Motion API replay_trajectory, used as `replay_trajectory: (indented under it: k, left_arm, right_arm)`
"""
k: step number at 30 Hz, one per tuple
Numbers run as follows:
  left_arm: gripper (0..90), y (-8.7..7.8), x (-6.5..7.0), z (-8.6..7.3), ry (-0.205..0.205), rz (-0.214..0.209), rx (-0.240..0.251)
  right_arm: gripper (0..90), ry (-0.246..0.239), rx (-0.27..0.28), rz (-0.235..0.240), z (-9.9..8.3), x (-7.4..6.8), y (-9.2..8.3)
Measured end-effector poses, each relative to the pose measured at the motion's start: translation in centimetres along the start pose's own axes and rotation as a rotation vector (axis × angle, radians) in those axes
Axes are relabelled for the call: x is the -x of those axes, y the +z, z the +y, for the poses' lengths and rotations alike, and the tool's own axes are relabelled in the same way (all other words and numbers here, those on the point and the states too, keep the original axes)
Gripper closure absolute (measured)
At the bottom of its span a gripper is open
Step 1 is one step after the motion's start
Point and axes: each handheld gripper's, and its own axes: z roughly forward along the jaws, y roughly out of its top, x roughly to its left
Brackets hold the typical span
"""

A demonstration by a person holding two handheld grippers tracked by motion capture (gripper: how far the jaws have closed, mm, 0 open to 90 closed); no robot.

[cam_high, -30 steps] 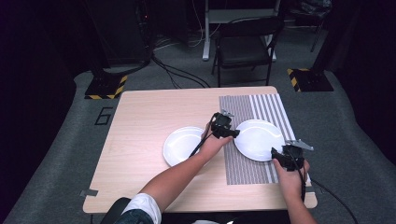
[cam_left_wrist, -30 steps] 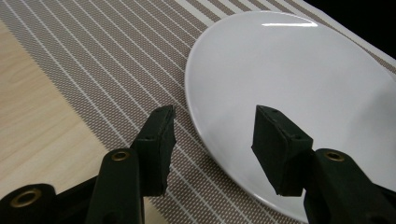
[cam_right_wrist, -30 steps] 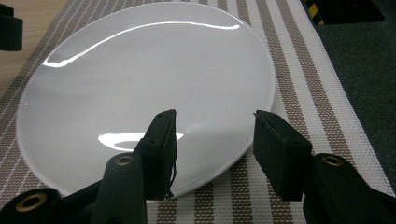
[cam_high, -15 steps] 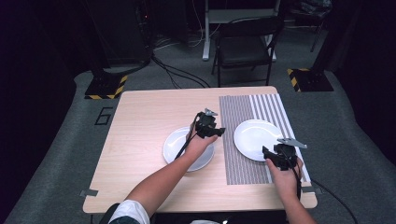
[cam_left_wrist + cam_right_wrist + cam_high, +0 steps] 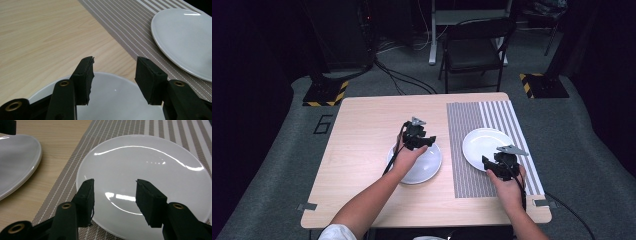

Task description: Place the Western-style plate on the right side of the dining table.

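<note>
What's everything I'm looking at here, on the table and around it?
Plates: two, white; one on bare wood, one on the mat.
Placemat: one, grey-and-white striped, right part of the table.
Table: one, light wood.
Folding chair: one, black, behind the table.
Stand bases: two, black with yellow-black stripes, on the floor.
Grippers: two, black, both open; left gripper over the bare-wood plate, right gripper at the mat plate's near edge.
</note>
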Motion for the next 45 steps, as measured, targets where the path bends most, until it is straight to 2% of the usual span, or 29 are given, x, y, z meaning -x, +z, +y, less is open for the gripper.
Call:
replay_trajectory:
  k: [8,16,21,28,38,45]
  left_arm:
    - [48.0,-2.4,-1.9,-1.6,-0.026,0.041,0.017]
    - [47.7,-5.3,-4.2,-3.2,-0.049,0.105,0.024]
    - [47.2,-7.0,-5.2,-4.3,-0.074,0.132,0.041]
    - [46.3,-9.2,-6.3,-6.3,-0.094,0.162,0.039]
    - [45.7,-10.7,-7.8,-9.0,-0.133,0.204,0.028]
    - [45.7,-11.1,-8.9,-10.7,-0.173,0.211,0.031]
  right_arm:
    - [49.1,-0.049,-0.003,0.066,0.3,-2.2,0.2]
    - [49.1,-0.097,-0.016,0.149,0.4,-4.6,0.3]
    - [48.8,-0.125,-0.021,0.185,0.4,-5.9,0.3]
    - [48.6,-0.149,-0.043,0.246,0.3,-7.3,0.7]
    - [47.9,-0.209,-0.052,0.320,-0.4,-9.1,1.2]
    - [47.9,-0.265,-0.050,0.358,-1.4,-10.3,1.3]
